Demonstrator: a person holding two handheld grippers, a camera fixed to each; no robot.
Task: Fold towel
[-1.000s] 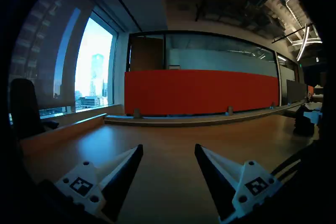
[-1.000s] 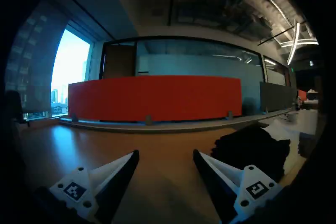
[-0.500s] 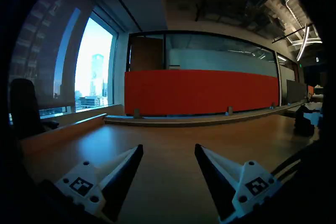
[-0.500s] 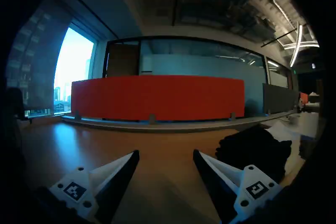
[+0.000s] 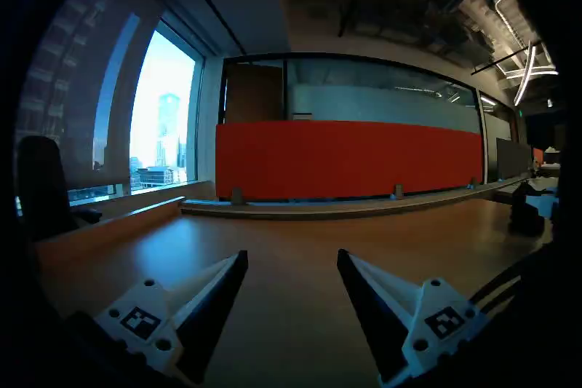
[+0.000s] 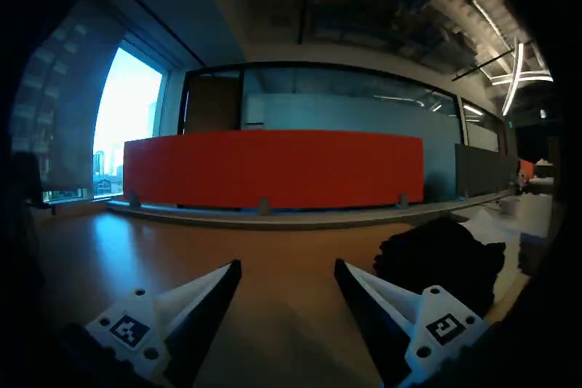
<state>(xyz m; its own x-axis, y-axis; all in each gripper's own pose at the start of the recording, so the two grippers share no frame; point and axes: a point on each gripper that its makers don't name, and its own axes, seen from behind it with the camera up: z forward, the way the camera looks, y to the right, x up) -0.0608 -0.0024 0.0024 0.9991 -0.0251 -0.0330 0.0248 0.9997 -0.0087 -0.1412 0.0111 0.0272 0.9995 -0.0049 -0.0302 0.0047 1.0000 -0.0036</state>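
Note:
A dark crumpled towel lies in a heap on the wooden table, ahead and to the right of my right gripper, which stands open and empty just above the tabletop. The same dark heap sits far off at the right edge in the left gripper view. My left gripper is open too, low over bare wood, with nothing between its fingers.
A red divider panel runs along the table's far edge. A bright window and a dark chair are on the left. White items lie beyond the towel at the right.
The right gripper view has shifted slightly, so the towel sits a little farther right than a second ago. The left gripper has not moved.

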